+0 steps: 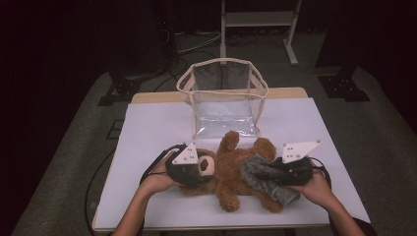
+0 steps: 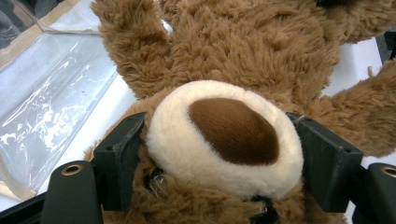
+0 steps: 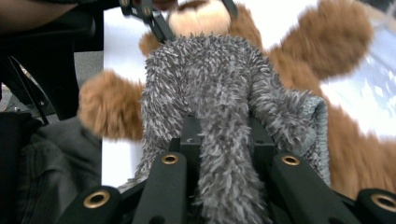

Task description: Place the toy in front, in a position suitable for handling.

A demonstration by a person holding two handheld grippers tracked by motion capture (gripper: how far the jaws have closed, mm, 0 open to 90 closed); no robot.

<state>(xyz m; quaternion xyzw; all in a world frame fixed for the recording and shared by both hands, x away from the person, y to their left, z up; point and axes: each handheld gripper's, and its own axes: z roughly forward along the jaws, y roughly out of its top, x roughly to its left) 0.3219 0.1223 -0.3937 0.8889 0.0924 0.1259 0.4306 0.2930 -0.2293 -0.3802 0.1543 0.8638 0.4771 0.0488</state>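
A brown teddy bear (image 1: 227, 172) lies on its back on the white table (image 1: 157, 123), head toward the left. My left gripper (image 1: 204, 169) is shut on the bear's head. In the left gripper view its jaws press both sides of the cream muzzle (image 2: 224, 140) with the brown nose. A grey fuzzy sock (image 1: 252, 167) lies across the bear's lower body. My right gripper (image 1: 268, 173) is shut on it. In the right gripper view the grey sock (image 3: 210, 84) is pinched between the right gripper's (image 3: 224, 135) jaws and stretches over the bear (image 3: 345, 42).
A clear plastic bag (image 1: 223, 93) with a beige rim stands open behind the bear at the table's back middle, and its clear wall (image 2: 46, 102) lies close to the bear's arm. A metal frame (image 1: 255, 24) stands on the floor beyond the table.
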